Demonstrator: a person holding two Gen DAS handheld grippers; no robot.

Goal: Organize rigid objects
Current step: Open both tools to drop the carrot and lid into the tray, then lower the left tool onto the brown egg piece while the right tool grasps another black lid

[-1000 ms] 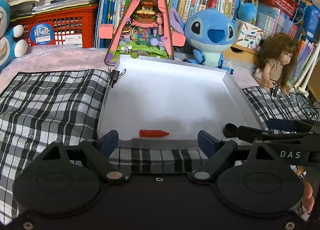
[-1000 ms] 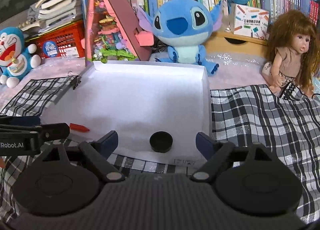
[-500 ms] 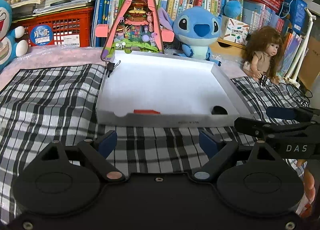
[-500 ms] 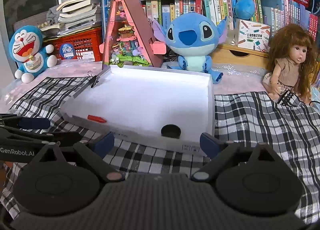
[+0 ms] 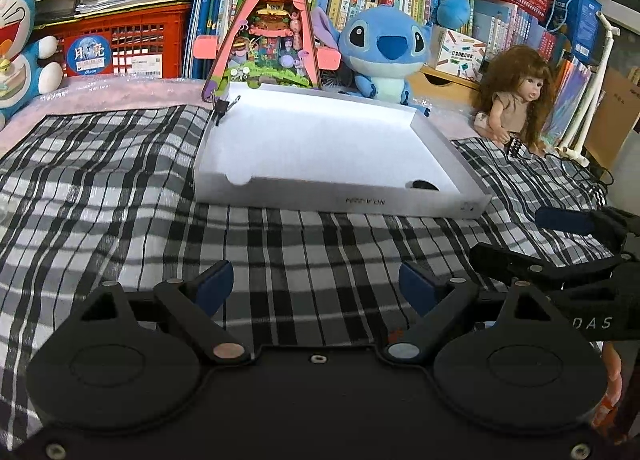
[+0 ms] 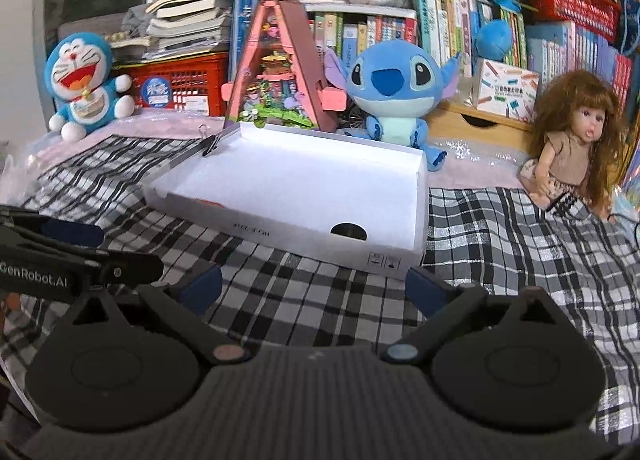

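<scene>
A shallow white box (image 5: 360, 202) (image 6: 280, 228) lies on the black-and-white checked cloth. Inside it, by the front right corner, sits a black round cap (image 5: 425, 185) (image 6: 349, 231). A red stick-like piece (image 6: 208, 202) shows as a sliver behind the front wall at the left; the left wrist view hides it. My left gripper (image 5: 316, 284) (image 6: 112, 248) hovers open over the cloth, short of the box, with nothing between its fingers. My right gripper (image 6: 313, 286) (image 5: 532, 238) is beside it on the right, its jaws opening wide and empty.
A binder clip (image 5: 222, 106) grips the box's back left corner. Behind the box stand a pink triangular toy house (image 5: 272, 28), a blue plush (image 5: 384, 48) and a long-haired doll (image 5: 516, 100). A blue-and-white cat plush (image 6: 84, 84), a red crate (image 5: 124, 44) and book rows line the back.
Both grippers have drawn back from the box, which now lies farther off. The red piece has dropped out of sight behind the front wall in the left wrist view. The right jaws have spread slightly.
</scene>
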